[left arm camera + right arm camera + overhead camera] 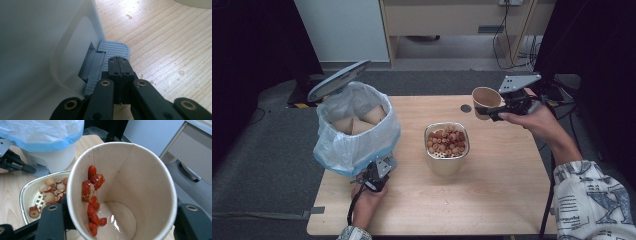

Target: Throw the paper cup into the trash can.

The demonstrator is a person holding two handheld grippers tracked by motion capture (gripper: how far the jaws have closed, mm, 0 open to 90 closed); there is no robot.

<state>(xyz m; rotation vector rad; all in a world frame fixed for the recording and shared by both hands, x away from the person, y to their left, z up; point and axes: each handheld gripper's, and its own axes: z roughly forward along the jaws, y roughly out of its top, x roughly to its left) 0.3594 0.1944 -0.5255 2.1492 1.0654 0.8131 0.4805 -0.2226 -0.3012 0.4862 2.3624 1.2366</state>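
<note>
Far left of the table: pedal bin w/ a white-and-blue plastic liner, lid tilted up, a few used paper cups inside. Left gripper sits at the bin's base, jaws fully closed w/ nothing between them, tips resting on the grey ribbed pedal, prob. pressing it down to hold the lid open. Centre: metal bowl of sliced dates and pale round pieces, standing just right of the bin, not touching it. Right: right gripper holds a paper cup above the table's far right part, jaws clamped on the cup's wall from both sides, cup tipped on its side w/ the mouth toward the bin. In the right gripper view the cup is nearly empty: red date bits stuck along the inner wall, a wet film at the bottom. Handling, as I judge it: the cup is v. light, thin-walled and easily crushed, and the wet residue may soften the paper, so moderate squeeze only. Best hold is mid-wall, as now, away from the rim. Leftovers might drip if tipped further.
</note>
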